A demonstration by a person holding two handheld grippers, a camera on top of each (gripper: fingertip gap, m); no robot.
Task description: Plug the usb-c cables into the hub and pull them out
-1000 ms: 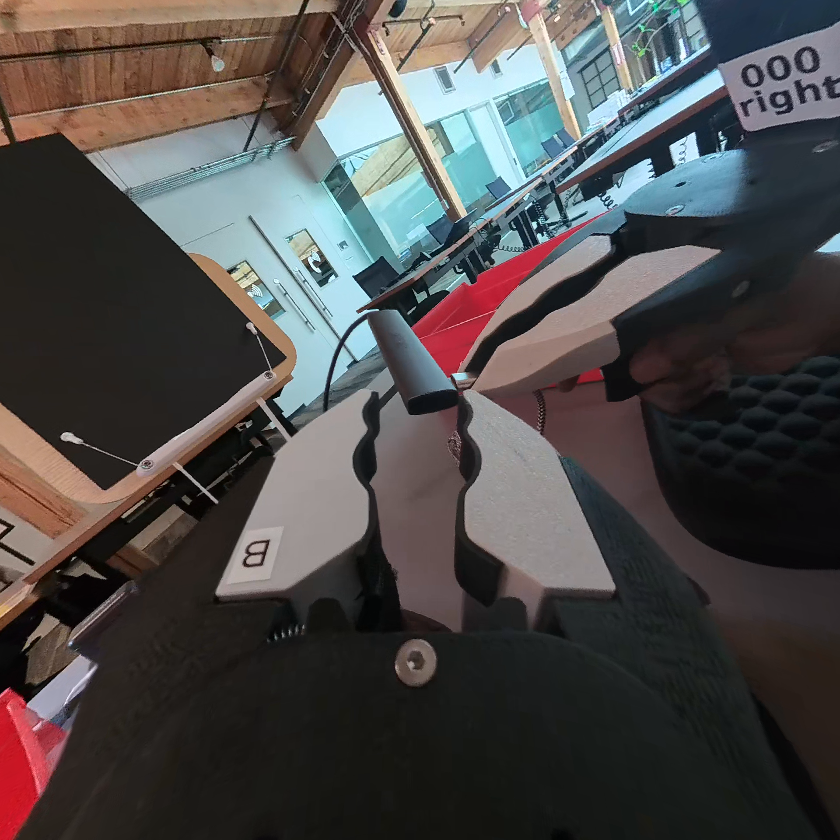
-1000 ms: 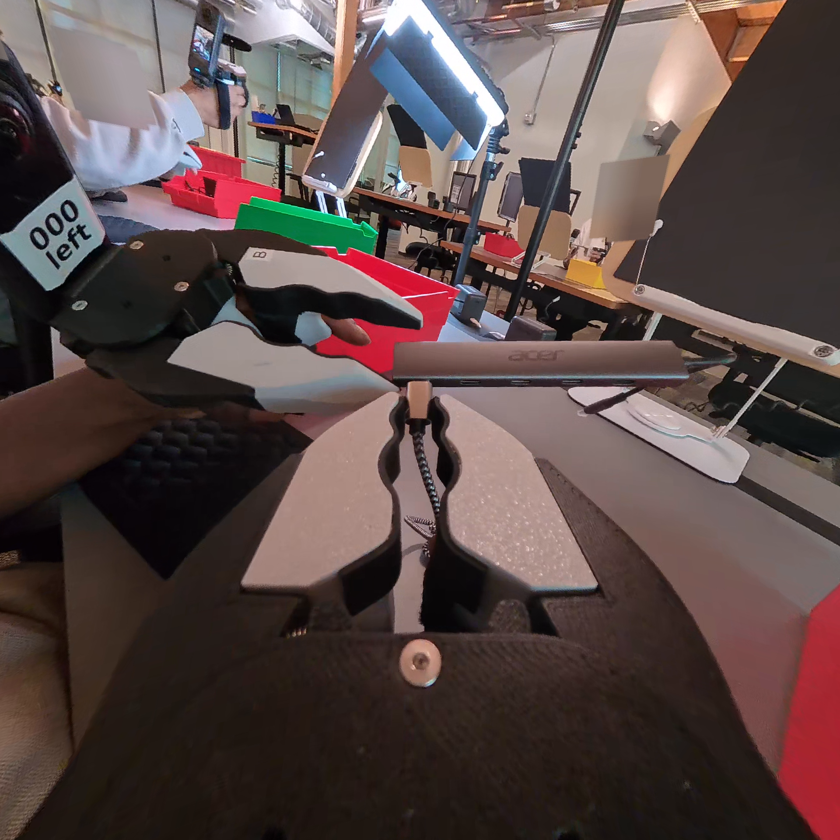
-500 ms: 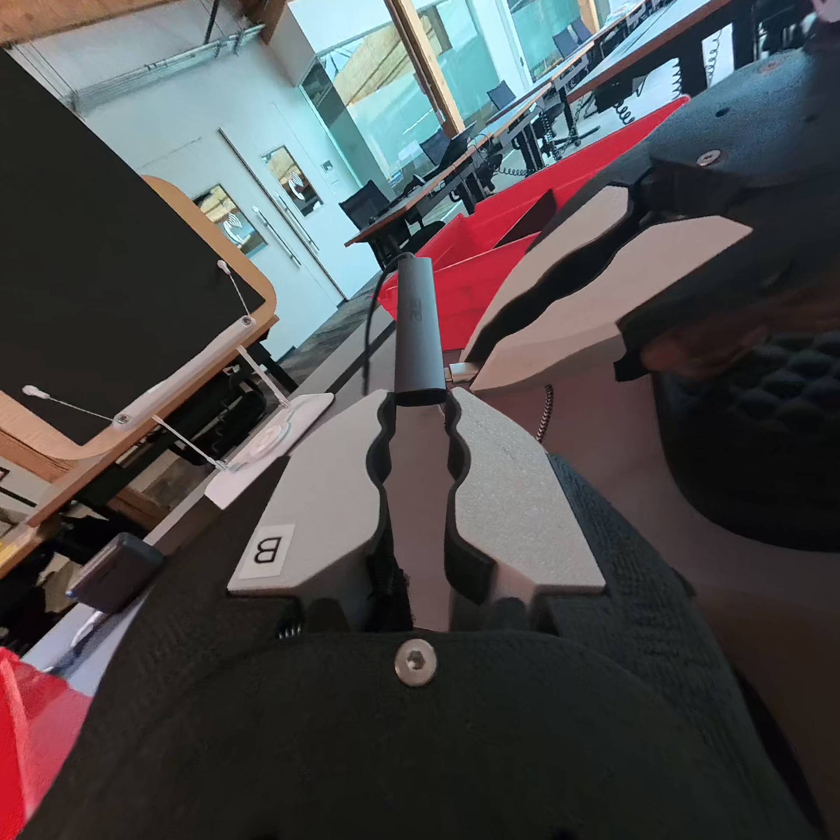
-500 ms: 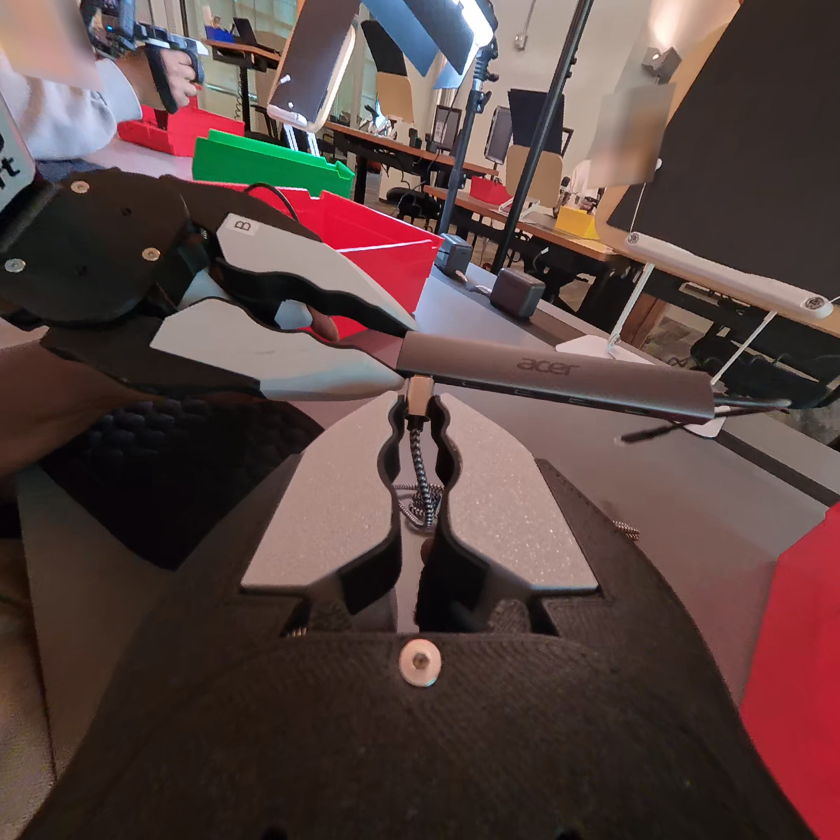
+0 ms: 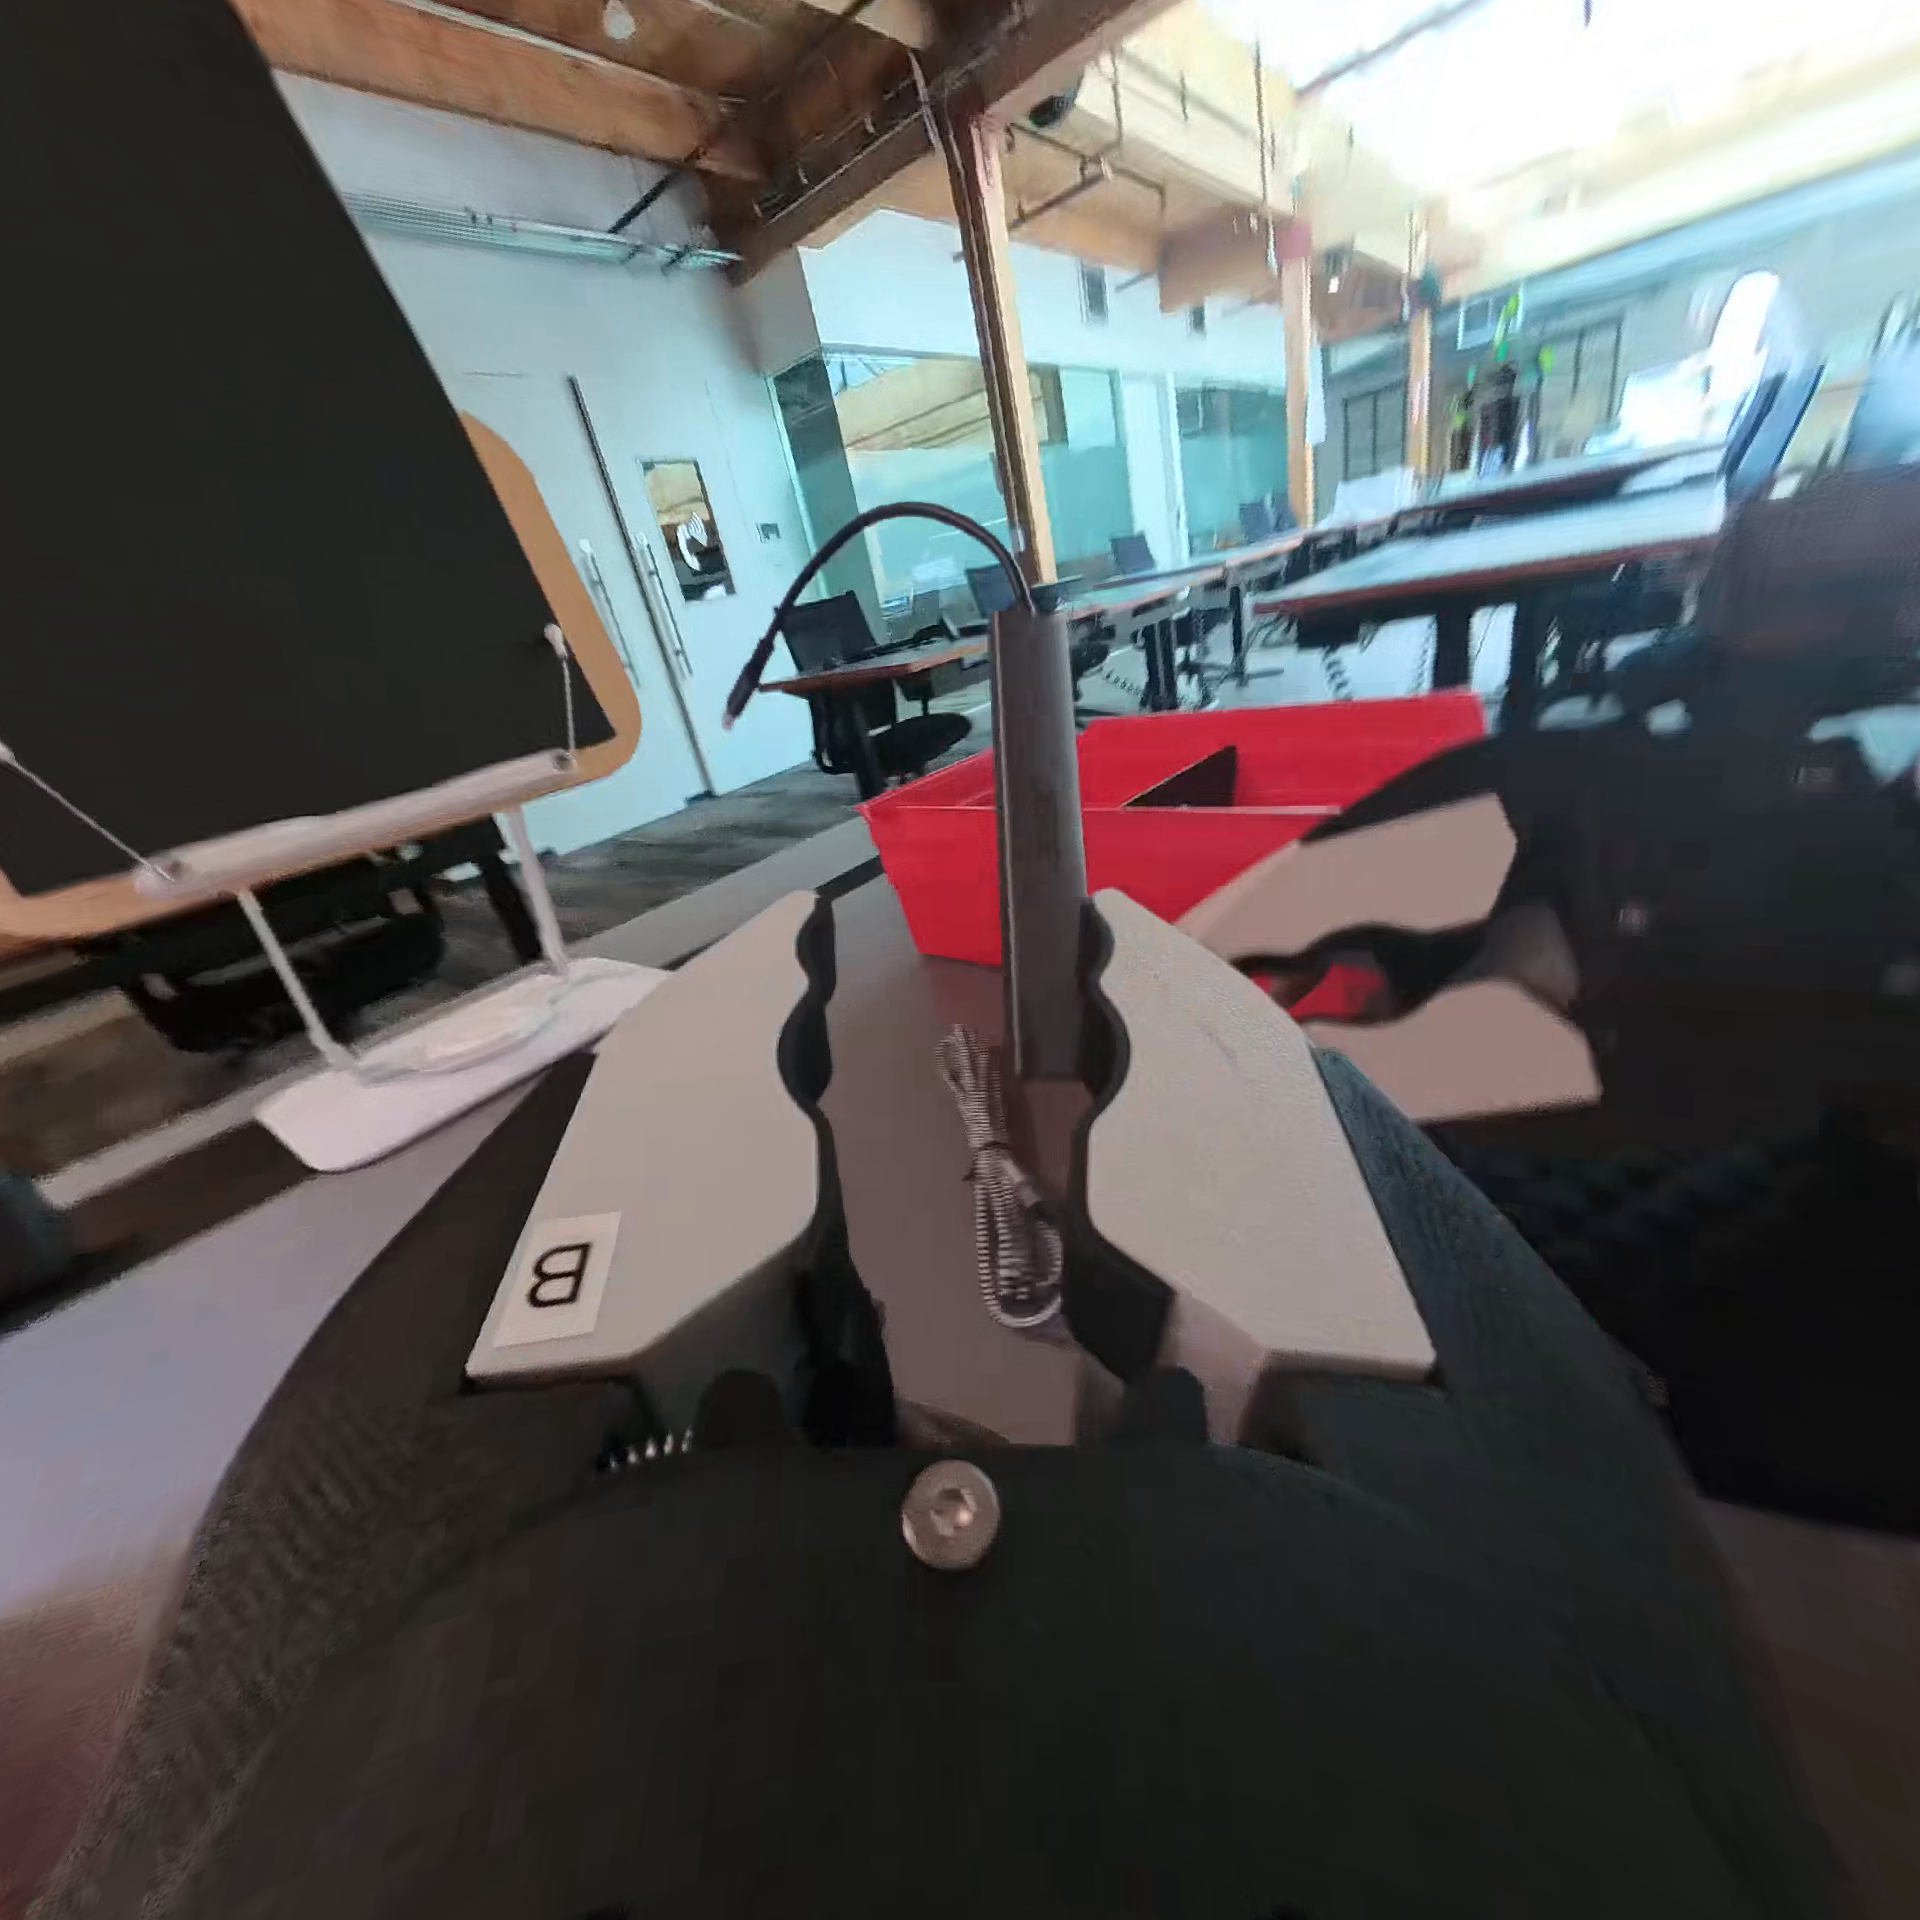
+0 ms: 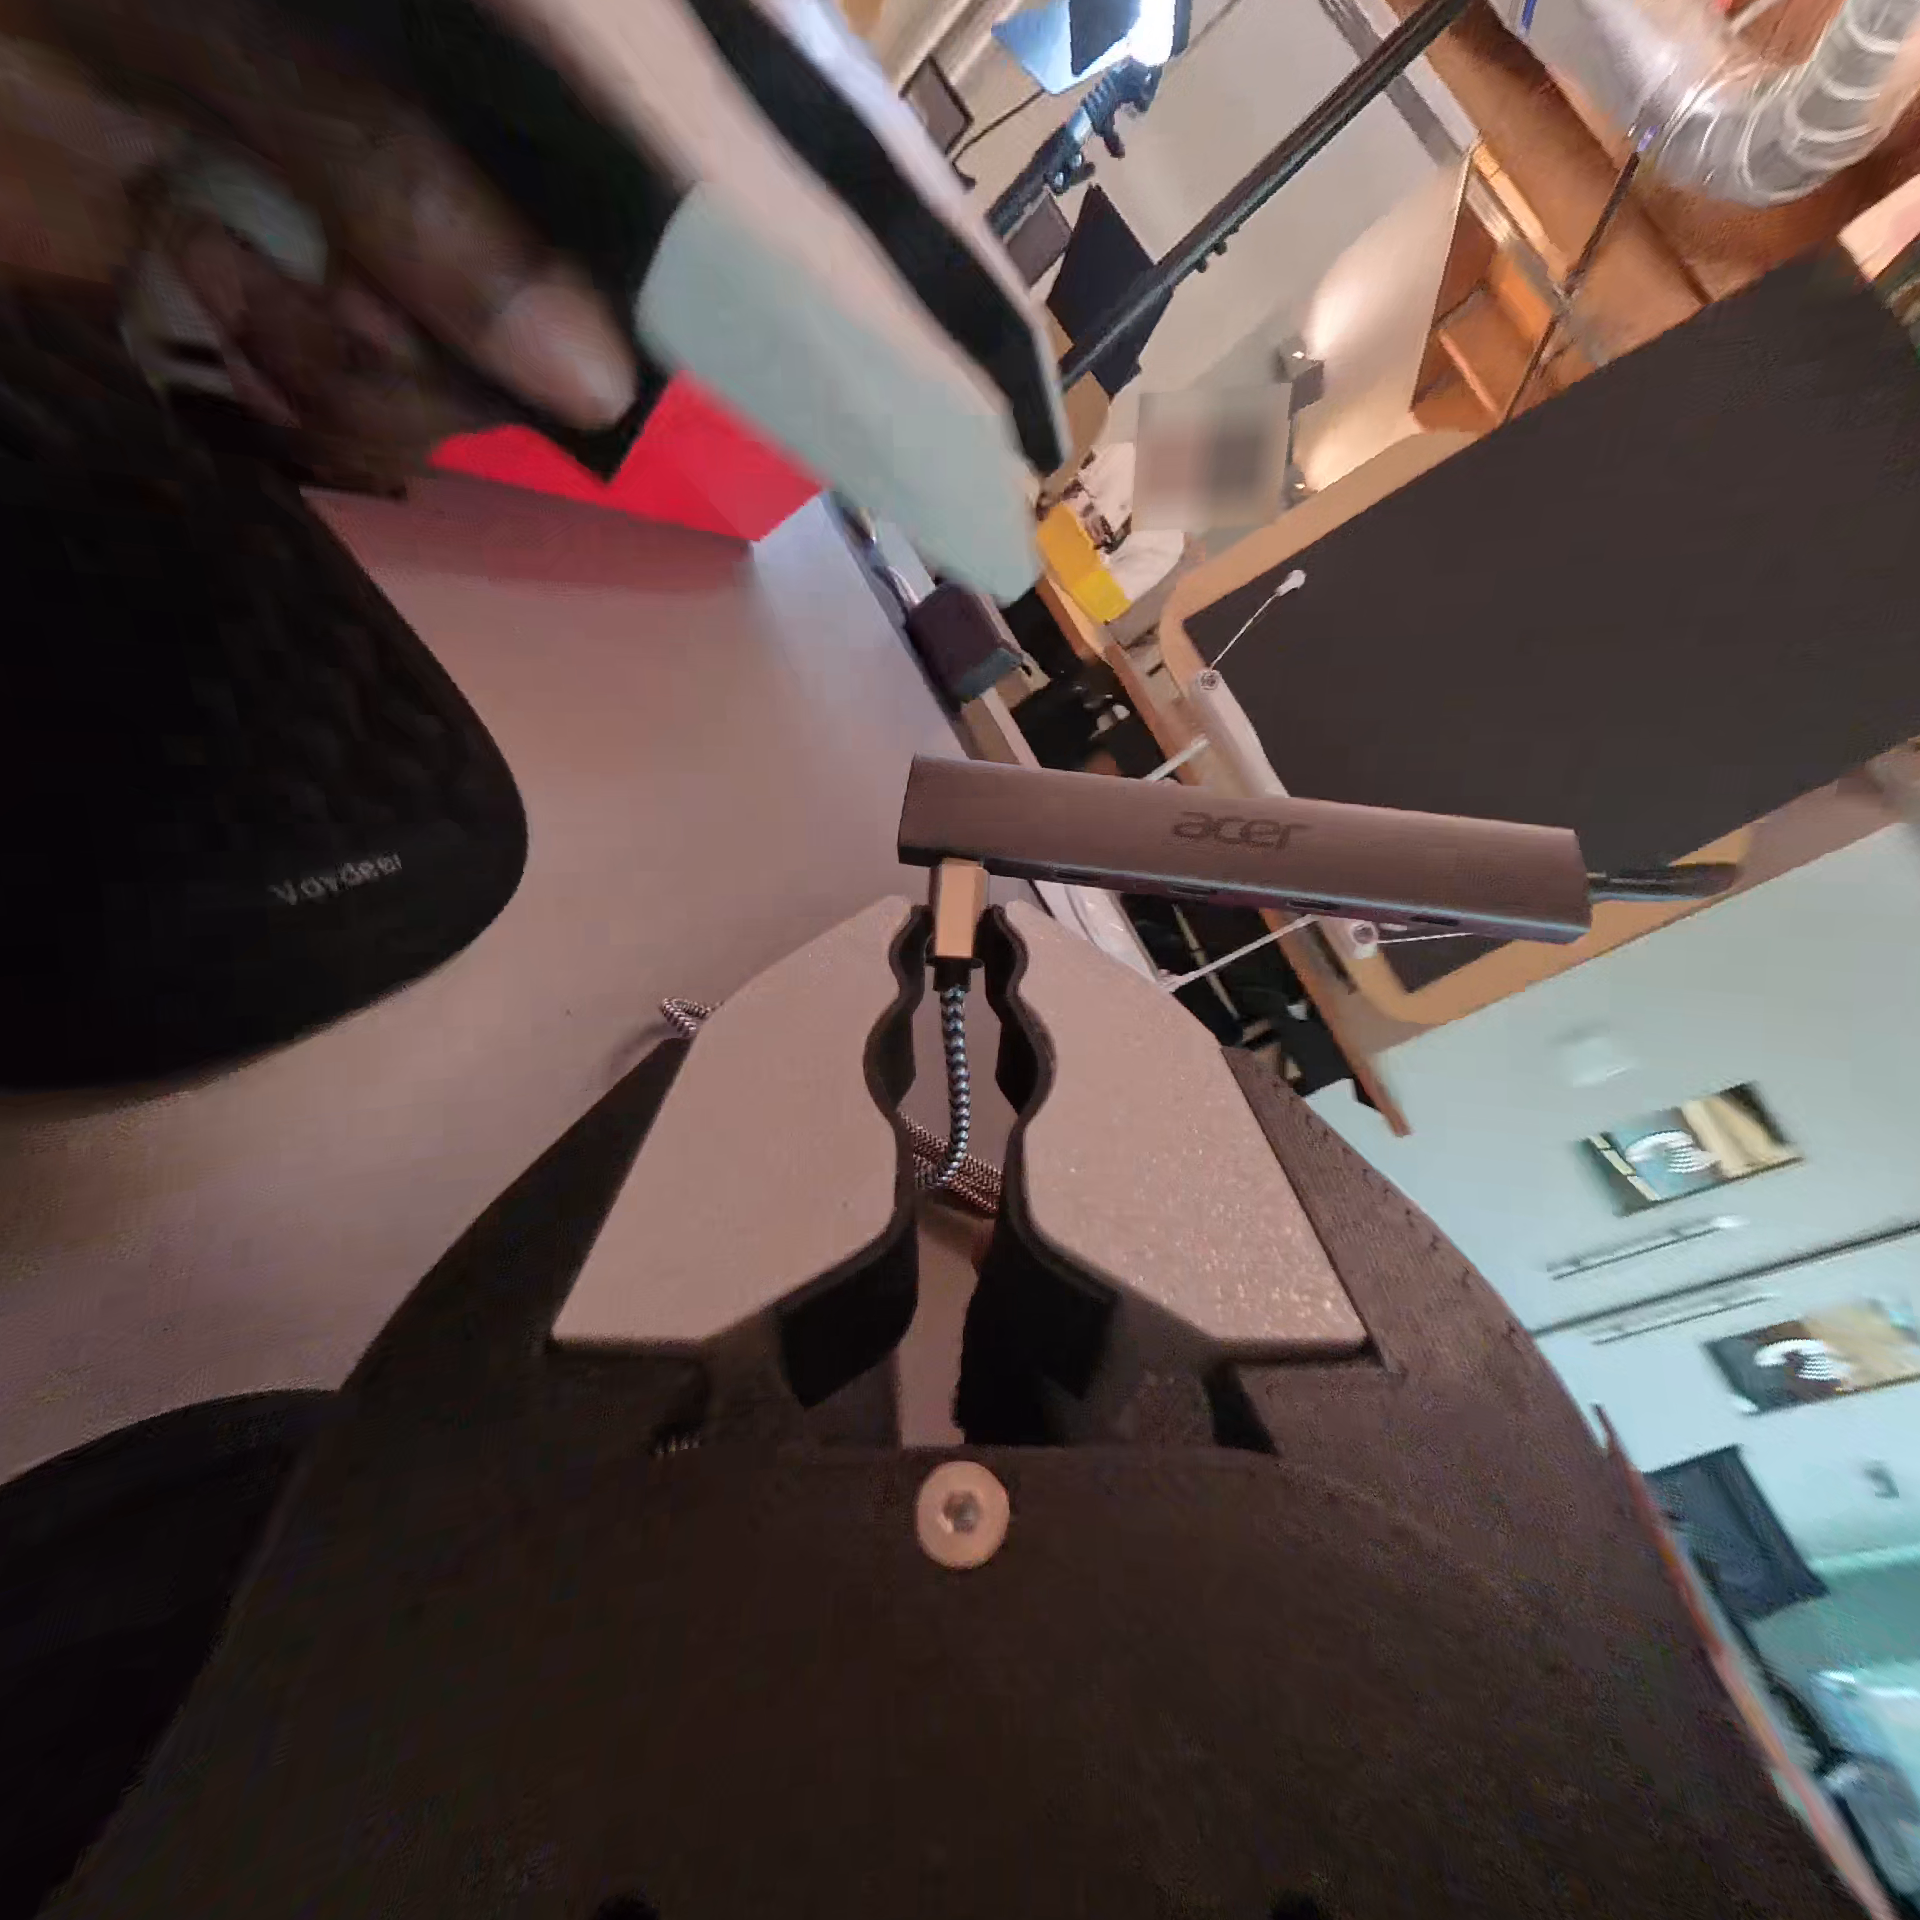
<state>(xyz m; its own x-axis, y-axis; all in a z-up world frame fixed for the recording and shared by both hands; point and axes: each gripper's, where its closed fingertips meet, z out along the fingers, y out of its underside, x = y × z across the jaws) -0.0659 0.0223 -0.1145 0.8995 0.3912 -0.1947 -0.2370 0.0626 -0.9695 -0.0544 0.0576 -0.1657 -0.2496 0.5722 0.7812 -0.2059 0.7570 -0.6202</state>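
This is a big open office with wood beams, long desks and a red bin (image 5: 1174,831) at the back of the grey bench (image 6: 665,727). A black board on a white stand (image 5: 343,904) is off to one side, and a black pad (image 6: 239,790) lies on the bench.

The right claw (image 6: 961,935) is closed tight on the metal plug (image 6: 956,896) of a braided cable (image 6: 951,1049). The plug is pushed into a port at one end of the hub (image 6: 1236,836). The hub is up in the air, off the bench, and seems to hang from that plug alone. Its own short black cord (image 5: 883,540) curls out of the far end.

The left claw (image 5: 956,987) is wide open. In the left view the hub sits beside its right finger, but the right view shows that claw blurry and well away from the hub, so it holds nothing.

So one cable looks plugged in, which is the first part of the job. It is not pulled out yet. I think the left claw must grab the hub to hold it steady before the right claw can pull. No other cable shows up clearly, so I cannot tell how many are left.
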